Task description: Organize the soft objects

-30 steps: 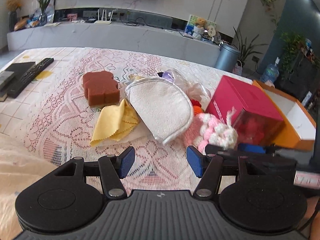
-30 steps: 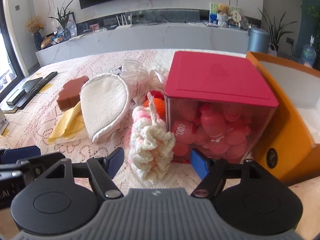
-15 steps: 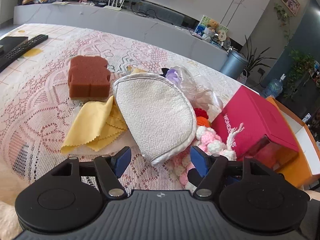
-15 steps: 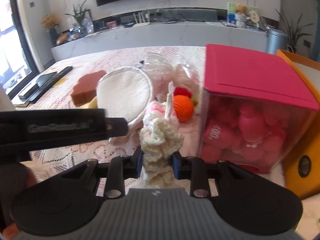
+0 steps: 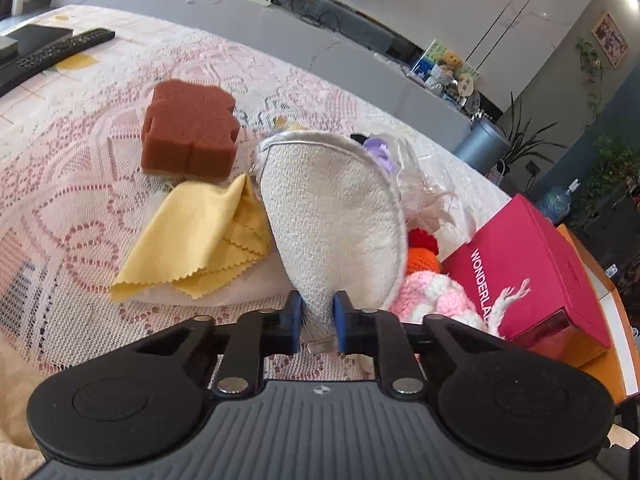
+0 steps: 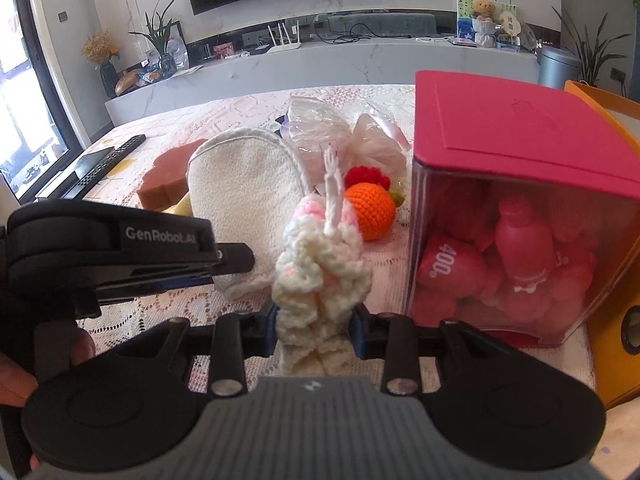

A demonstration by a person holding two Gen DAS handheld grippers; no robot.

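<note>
Open lace tabletop (image 5: 72,184) lies left of the brown sponge (image 5: 190,132). Right of it, yellow cloth (image 5: 192,240), white terry pouch (image 5: 332,216), crochet balls (image 6: 370,210) and red-lidded box (image 6: 516,208) crowd together, blocking passage.

Table (image 5: 72,184), covered with a pink-and-white lace cloth (image 5: 56,236). Lying on it — a brown sponge block (image 5: 190,130), a folded yellow cloth (image 5: 196,240) just in front of the sponge, an orange crochet ball (image 6: 370,210) with a red crochet piece (image 6: 366,176) behind it, crumpled clear plastic bags (image 6: 320,134), and a red-lidded clear box (image 6: 516,208) of pink items beside an orange box (image 6: 616,300). At the far left edge — a black remote control (image 5: 52,54) and a flat dark device (image 5: 38,38).
</note>
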